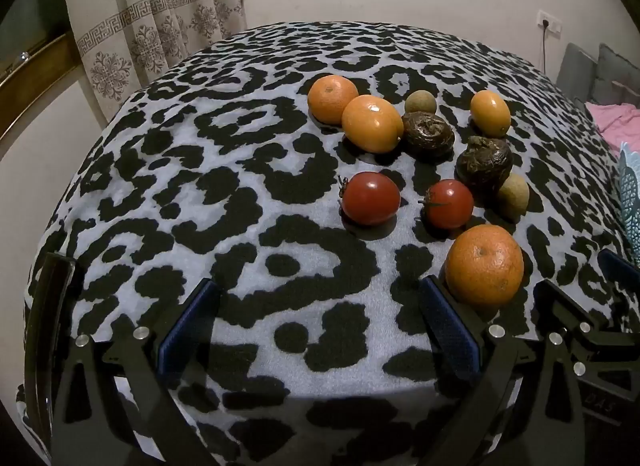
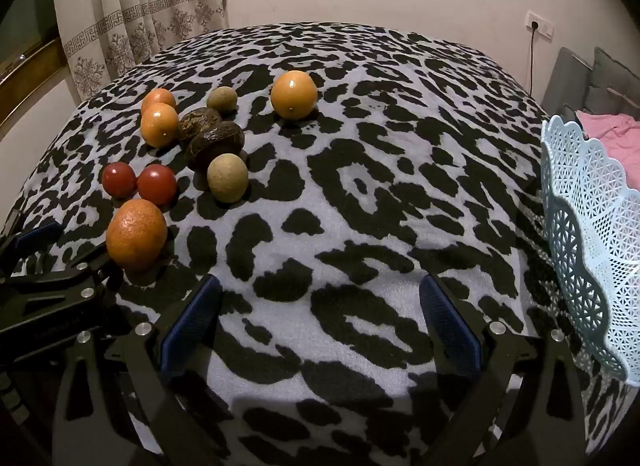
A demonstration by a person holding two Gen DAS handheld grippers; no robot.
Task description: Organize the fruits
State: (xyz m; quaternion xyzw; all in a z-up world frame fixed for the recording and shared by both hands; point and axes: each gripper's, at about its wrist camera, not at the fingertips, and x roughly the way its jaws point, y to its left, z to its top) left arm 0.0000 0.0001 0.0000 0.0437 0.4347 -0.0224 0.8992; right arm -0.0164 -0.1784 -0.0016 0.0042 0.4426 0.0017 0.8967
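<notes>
Both grippers low over near edge of tabletop [image 2: 360, 250], leopard-print cloth. Left gripper [image 1: 320, 330] spread wide, nothing between the fingers; its right finger [image 1: 448, 326] just beside nearest orange [image 1: 485, 265], contact not certain. Right gripper [image 2: 320, 330] also spread wide, holding nothing, bare cloth ahead of it.

Right gripper's view: pale blue lattice basket [image 2: 592, 234] at right edge of tabletop, tilted, close to that gripper's right side. Left gripper's body [image 2: 52, 294] shows at lower left beside the same orange [image 2: 137, 234].

Middle ground, left view: two red tomatoes [image 1: 371, 197] [image 1: 449, 203], apart. Beyond them two dark wrinkled fruits [image 1: 428, 133] [image 1: 485, 161], a small tan round fruit [image 1: 513, 195] touching the nearer one. Farther: two oranges [image 1: 372, 123] [image 1: 333, 99] touching, another tan fruit [image 1: 420, 102], a lone orange [image 1: 490, 113] to the right.

Open cloth across left half and far side. Curtain [image 1: 160, 17] and wall behind.
</notes>
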